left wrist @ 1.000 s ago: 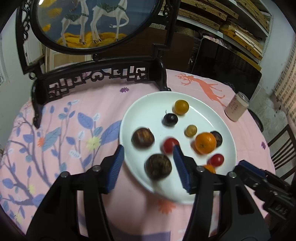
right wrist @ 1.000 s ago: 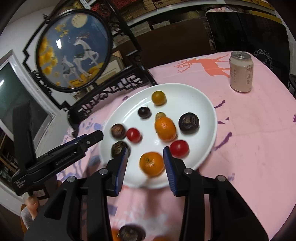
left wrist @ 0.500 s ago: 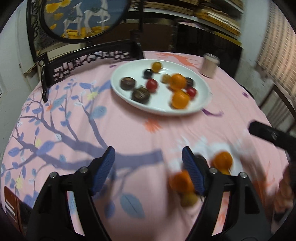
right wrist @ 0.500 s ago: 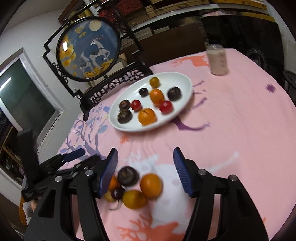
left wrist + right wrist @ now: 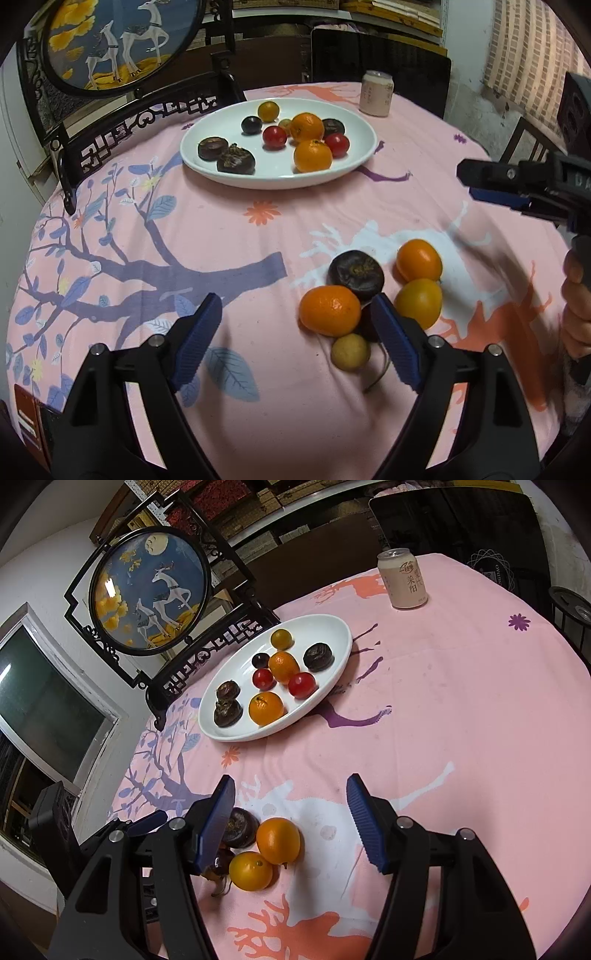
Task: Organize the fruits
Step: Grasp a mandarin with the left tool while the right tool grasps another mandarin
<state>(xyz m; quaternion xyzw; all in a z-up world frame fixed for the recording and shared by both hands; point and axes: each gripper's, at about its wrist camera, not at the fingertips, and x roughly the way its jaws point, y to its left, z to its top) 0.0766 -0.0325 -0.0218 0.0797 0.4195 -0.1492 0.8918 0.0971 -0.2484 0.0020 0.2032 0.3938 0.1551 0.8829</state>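
Observation:
A white plate [image 5: 277, 177] [image 5: 221, 734] on the pink cloth holds several fruits: oranges, red tomatoes and dark ones. Nearer me lies a loose pile: a mandarin [image 5: 330, 310], a dark fruit [image 5: 355, 273] [image 5: 240, 827], an orange [image 5: 419, 259] [image 5: 277, 840], a yellow-orange fruit [image 5: 418, 302] [image 5: 251, 870] and a small yellow one [image 5: 349, 351]. My left gripper [image 5: 295, 306] hangs over the pile with its jaws opening; the mandarin shows between them, untouched. My right gripper [image 5: 291, 786] stands open above the orange, holding nothing.
A pale drink can [image 5: 376, 94] [image 5: 404, 579] stands behind the plate. A round deer screen on a black carved stand [image 5: 122, 40] [image 5: 151, 590] blocks the table's far left. A person's hand [image 5: 576, 295] holds the right gripper's handle at the right edge.
Both grippers have drawn back from the plate to the loose pile near the front. The dark fruit and the orange seen between the jaws now lie on the plate. Both jaws stand wider.

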